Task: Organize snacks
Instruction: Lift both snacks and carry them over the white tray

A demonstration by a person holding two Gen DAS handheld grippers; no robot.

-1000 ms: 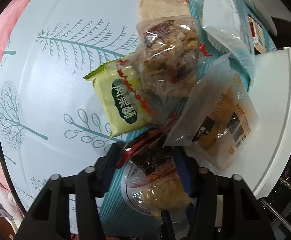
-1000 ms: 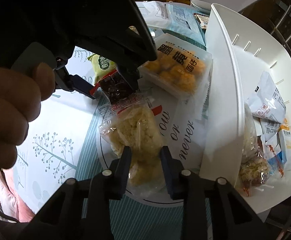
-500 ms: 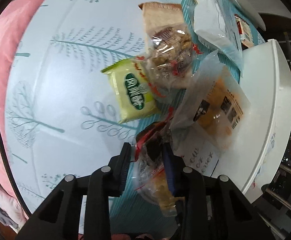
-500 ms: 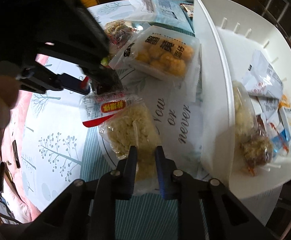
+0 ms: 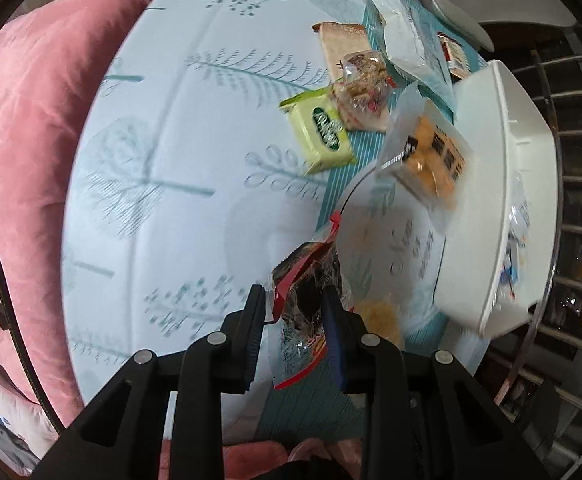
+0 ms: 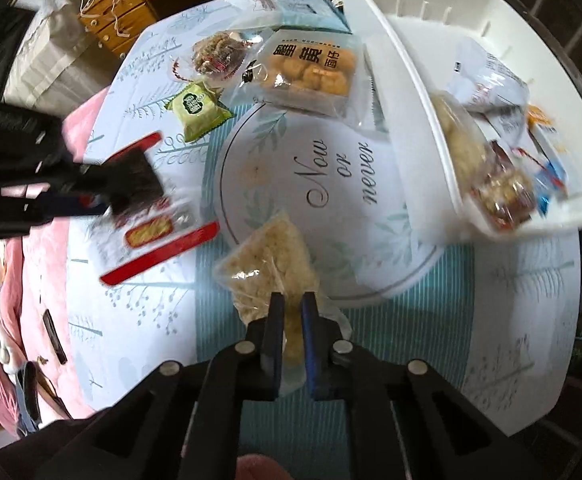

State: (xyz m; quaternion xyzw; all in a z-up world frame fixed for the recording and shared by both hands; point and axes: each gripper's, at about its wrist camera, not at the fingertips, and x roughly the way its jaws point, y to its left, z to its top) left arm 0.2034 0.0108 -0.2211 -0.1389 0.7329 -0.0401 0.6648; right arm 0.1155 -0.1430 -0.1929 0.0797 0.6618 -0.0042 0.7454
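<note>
My left gripper is shut on a dark snack pack with red trim and holds it above the table; it also shows blurred in the right wrist view. My right gripper is shut on a clear bag of pale rice crisps, lifted over the table's front part. A green packet, a clear pack of brown snacks and a pack of golden balls lie on the table. The white basket at the right holds several snack packs.
A round mat with writing lies under the snacks. A pink cushion borders the table's left side. A metal rack stands behind the basket. A wooden cabinet stands beyond the table.
Both grippers have lifted and pulled back with their packs. The dark pack and the rice crisp bag, which overlapped, are now apart; the left moved leftward.
</note>
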